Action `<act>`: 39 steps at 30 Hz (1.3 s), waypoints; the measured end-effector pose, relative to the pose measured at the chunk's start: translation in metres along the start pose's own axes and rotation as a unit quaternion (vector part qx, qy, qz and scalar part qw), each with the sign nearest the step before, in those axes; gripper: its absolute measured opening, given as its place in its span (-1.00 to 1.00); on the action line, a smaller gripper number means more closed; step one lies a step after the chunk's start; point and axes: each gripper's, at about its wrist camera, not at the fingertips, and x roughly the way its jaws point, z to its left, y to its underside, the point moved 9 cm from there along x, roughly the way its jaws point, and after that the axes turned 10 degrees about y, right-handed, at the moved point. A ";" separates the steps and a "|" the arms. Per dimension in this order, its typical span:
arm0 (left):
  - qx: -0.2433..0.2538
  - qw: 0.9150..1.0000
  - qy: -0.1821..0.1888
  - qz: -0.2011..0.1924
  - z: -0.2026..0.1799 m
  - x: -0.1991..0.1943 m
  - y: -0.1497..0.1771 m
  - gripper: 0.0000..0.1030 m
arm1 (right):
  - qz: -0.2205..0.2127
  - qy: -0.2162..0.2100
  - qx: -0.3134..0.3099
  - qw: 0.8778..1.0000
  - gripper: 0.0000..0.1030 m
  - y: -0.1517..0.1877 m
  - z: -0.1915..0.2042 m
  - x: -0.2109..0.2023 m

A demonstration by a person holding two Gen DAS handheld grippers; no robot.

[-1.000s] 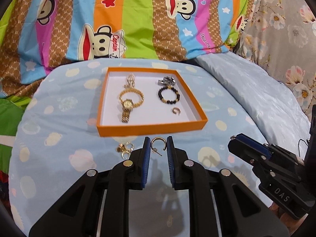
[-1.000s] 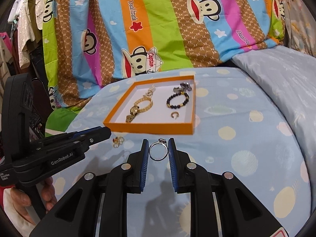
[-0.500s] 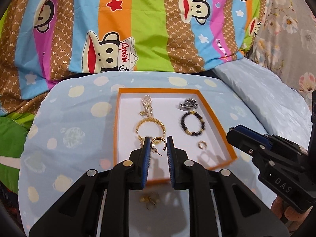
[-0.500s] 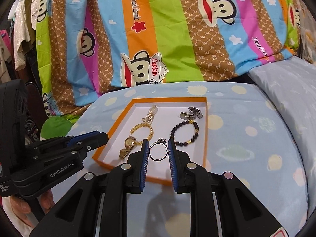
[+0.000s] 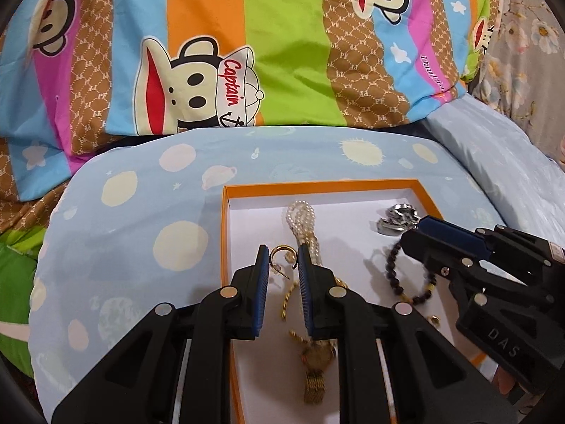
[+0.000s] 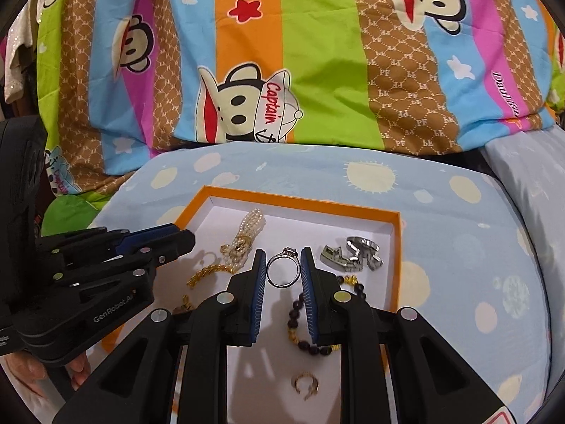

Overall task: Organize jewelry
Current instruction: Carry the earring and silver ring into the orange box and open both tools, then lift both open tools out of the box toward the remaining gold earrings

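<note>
My left gripper [image 5: 282, 259] is shut on a gold hoop earring [image 5: 281, 254] and holds it over the left part of the orange tray [image 5: 317, 187]. My right gripper [image 6: 282, 268] is shut on a silver ring [image 6: 282, 272] and holds it over the tray's middle [image 6: 303, 205]. In the tray lie a pearl strand [image 5: 300, 217], a gold watch [image 5: 314, 367], a dark bead bracelet [image 6: 300, 321], a silver clasp piece [image 6: 353, 256] and a small gold ear cuff [image 6: 305, 385]. Each gripper shows in the other's view: the right one [image 5: 423, 236], the left one [image 6: 176, 240].
The tray rests on a light blue cushion with pale dots [image 5: 141, 219]. A striped monkey-print blanket [image 5: 247, 53] rises behind it. A pale blue pillow [image 5: 501, 162] lies to the right, and a green cloth [image 5: 17, 265] to the left.
Both grippers have moved forward with their pieces, from in front of the tray to over its inside. The jaws have stayed shut on the earring and the ring.
</note>
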 end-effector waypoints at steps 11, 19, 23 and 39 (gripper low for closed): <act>-0.027 0.999 0.009 0.017 0.015 0.021 -0.004 -0.68 | 0.025 -0.005 -0.023 0.999 -0.63 0.001 0.012 0.021; -0.030 1.000 -0.001 0.006 0.016 0.015 -0.005 -0.35 | 0.012 -0.006 -0.016 1.000 -0.62 -0.001 0.010 0.016; -0.037 0.999 -0.005 -0.008 0.019 -0.001 -0.008 -0.29 | -0.006 -0.008 0.006 1.000 -0.61 -0.007 -0.001 -0.005; -0.045 0.997 -0.005 -0.056 0.007 -0.125 0.055 -0.21 | -0.045 -0.009 0.090 0.995 -0.55 0.073 -0.036 -0.139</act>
